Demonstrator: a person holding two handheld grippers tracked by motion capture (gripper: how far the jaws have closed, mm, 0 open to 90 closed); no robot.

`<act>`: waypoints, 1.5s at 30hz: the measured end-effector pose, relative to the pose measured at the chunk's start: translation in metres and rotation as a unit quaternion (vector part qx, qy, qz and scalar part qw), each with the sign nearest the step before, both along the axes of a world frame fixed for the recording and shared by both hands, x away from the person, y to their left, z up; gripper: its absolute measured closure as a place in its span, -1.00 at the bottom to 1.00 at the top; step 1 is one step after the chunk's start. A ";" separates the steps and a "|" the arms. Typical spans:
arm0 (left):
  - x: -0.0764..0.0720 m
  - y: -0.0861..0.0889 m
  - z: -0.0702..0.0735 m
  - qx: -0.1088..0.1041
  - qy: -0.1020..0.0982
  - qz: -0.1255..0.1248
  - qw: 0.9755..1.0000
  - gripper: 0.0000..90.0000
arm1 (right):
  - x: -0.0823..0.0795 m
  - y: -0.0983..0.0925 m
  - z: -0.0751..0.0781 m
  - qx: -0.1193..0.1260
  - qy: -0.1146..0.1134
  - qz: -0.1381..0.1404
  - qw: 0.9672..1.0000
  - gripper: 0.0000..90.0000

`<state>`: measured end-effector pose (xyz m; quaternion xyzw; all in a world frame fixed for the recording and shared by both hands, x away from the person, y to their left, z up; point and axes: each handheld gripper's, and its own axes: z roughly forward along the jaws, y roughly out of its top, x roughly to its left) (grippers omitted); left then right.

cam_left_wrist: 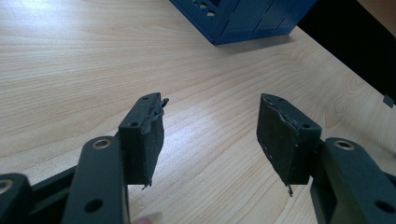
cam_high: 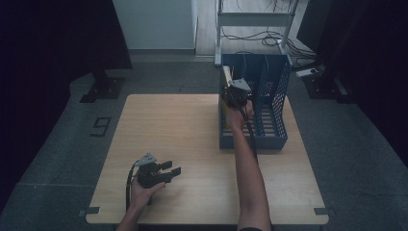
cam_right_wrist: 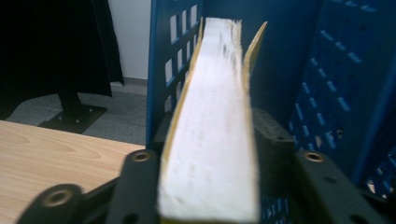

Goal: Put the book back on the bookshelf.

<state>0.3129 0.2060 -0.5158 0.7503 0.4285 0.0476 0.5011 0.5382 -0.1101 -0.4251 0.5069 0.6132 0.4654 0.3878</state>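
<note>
Standing the book (cam_right_wrist: 210, 140) upright in the rack (cam_high: 274, 91), our right claw (cam_high: 236, 96) brackets it, grip uncertain. Our left claw (cam_high: 171, 168) rests open and empty, well apart.

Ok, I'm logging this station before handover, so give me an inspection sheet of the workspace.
Surface: wooden table, bare apart from the rack.
Job's things: yellow-covered book upright in the leftmost slot of the blue file rack.
Clutter: nothing seen.
Grippers: right gripper at the rack, its jaws either side of the book; left gripper open, resting low over the table.
Cables: loose cables on the floor behind.
Surroundings: grey floor, dark curtains.
</note>
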 end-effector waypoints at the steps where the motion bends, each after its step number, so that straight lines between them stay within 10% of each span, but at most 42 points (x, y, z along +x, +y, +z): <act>1: 0.000 0.000 0.000 0.000 0.000 0.000 1.000 -0.09 | 0.000 0.000 0.000 0.000 0.000 0.000 1.000 0.25; 13: 0.000 -0.001 0.000 -0.001 0.001 -0.002 1.000 -0.09 | -0.016 -0.002 0.003 -0.027 -0.014 0.006 1.000 0.01; 45: 0.002 -0.002 -0.002 0.010 0.007 0.002 1.000 -0.09 | -0.095 -0.029 0.006 0.013 -0.014 0.075 0.997 -0.18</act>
